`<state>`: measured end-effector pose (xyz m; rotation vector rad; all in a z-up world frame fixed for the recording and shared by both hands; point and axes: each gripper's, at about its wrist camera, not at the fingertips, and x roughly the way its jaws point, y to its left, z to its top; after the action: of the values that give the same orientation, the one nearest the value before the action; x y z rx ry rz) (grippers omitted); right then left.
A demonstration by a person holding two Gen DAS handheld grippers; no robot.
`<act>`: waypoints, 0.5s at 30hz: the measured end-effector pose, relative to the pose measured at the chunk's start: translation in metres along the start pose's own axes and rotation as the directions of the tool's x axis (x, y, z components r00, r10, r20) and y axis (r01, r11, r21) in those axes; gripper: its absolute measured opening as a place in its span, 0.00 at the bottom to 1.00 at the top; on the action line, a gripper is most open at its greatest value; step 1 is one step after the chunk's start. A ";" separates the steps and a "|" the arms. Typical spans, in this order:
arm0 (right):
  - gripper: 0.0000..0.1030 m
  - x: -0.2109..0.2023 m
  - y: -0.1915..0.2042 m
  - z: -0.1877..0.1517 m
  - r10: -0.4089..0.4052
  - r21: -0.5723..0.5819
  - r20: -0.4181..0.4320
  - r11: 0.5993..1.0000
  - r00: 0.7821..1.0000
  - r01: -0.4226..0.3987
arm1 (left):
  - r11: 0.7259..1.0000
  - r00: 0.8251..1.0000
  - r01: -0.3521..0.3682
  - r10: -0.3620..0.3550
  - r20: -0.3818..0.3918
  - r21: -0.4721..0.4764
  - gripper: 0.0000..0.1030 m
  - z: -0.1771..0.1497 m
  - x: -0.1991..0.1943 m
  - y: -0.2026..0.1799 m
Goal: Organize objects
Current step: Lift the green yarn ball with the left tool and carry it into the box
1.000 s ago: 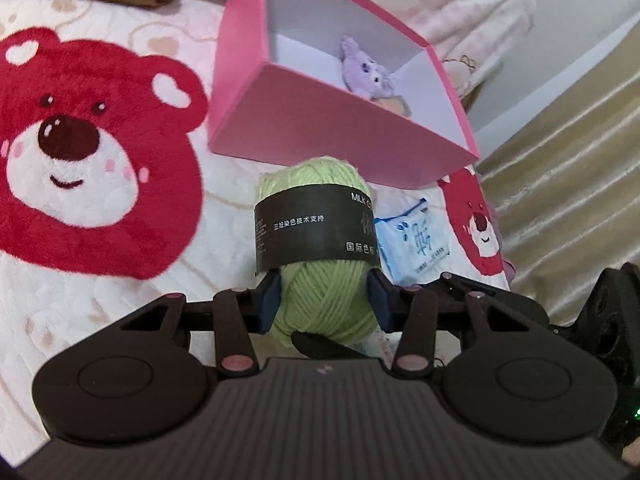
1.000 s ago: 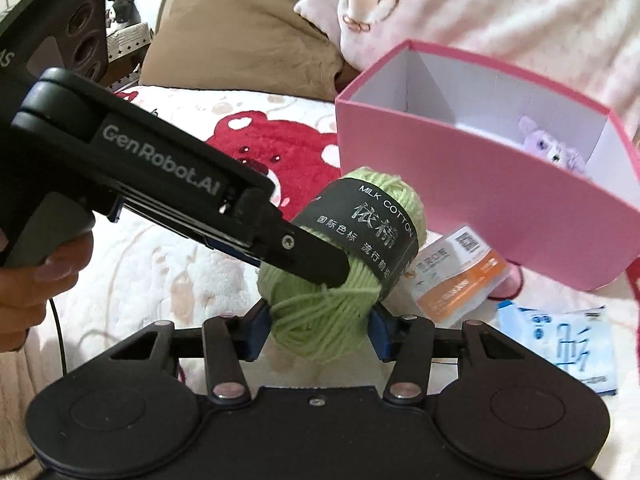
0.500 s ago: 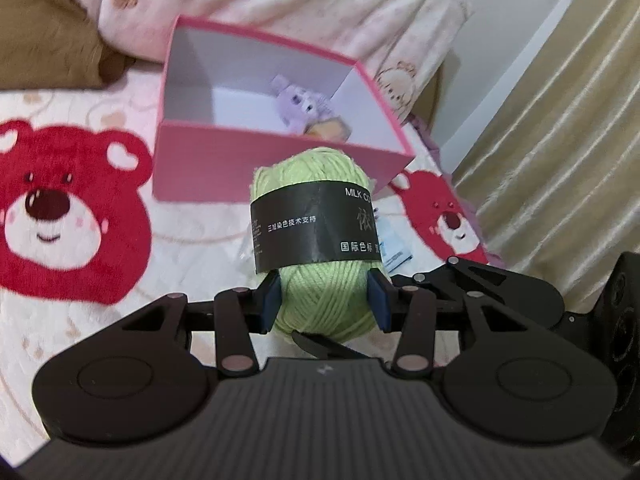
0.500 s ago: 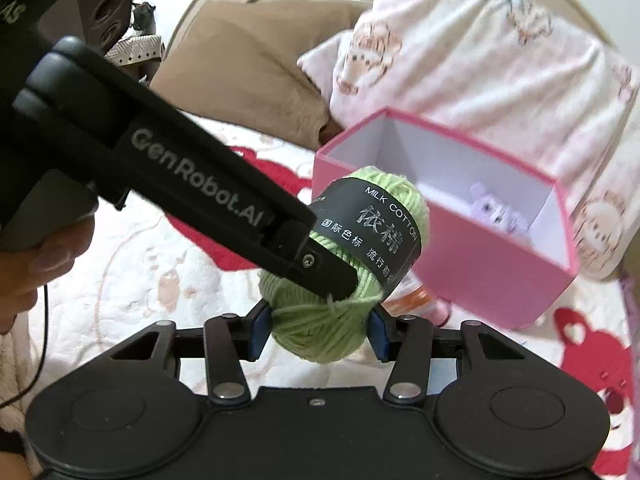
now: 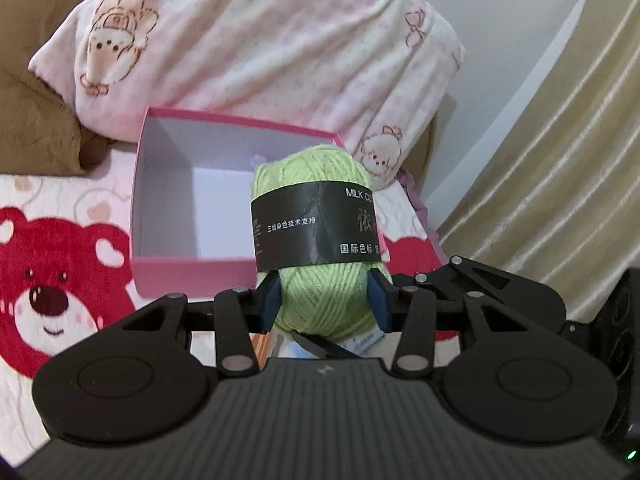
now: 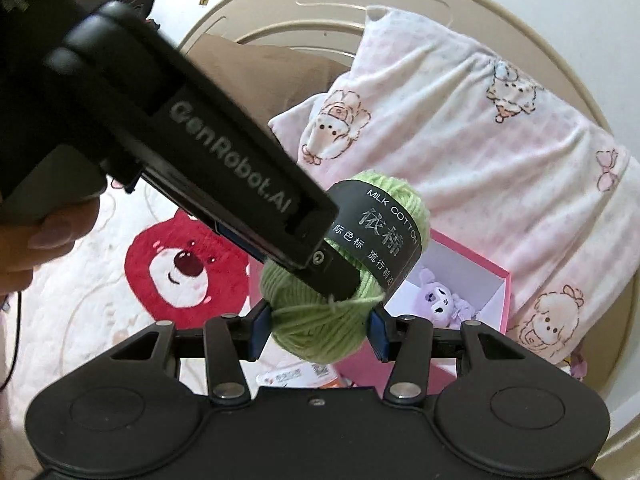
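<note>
A light green yarn ball [image 5: 320, 292] with a black paper band hangs in the air, gripped from two sides. My left gripper [image 5: 326, 300] is shut on its lower half. My right gripper [image 6: 318, 326] is shut on the same yarn ball [image 6: 316, 328], and the left gripper's black finger [image 6: 280, 216] crosses that view from the upper left. The ball hangs in front of the near wall of an open pink box [image 5: 192, 272]. In the pink box [image 6: 506, 292] lies a purple plush toy [image 6: 436, 300], which the ball hides in the left wrist view.
The box rests on a white bedspread with a red bear print [image 5: 48, 280]. A pink patterned pillow [image 5: 260, 48] and a brown pillow [image 5: 36, 128] lie behind it. Small packets [image 6: 296, 376] lie under the ball. Beige curtains [image 5: 560, 160] hang on the right. A hand [image 6: 40, 240] holds the left gripper.
Both grippers have risen with the yarn ball held between them. The box now sits lower in both views and more of its inside shows.
</note>
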<state>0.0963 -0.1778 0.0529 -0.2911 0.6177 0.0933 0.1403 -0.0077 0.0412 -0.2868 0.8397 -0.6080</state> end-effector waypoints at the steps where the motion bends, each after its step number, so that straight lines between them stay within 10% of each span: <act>1: 0.53 0.000 -0.009 0.007 0.017 0.001 -0.020 1.000 1.000 -0.017 | 1.000 1.000 0.003 -0.003 -0.007 -0.010 0.42 0.009 0.002 -0.001; 10: 0.52 0.025 -0.054 0.072 0.036 -0.106 -0.222 0.993 0.974 -0.060 | 0.986 0.994 0.083 -0.091 -0.055 -0.143 0.42 0.074 0.027 0.012; 15: 0.52 0.052 -0.087 0.073 0.104 0.017 -0.273 0.995 0.956 -0.103 | 0.968 0.984 0.110 -0.138 -0.112 -0.226 0.43 0.088 0.064 0.031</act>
<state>0.1944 -0.2388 0.1000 -0.2709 0.9081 0.1543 0.2524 -0.0215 0.0441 -0.5091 1.0191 -0.6559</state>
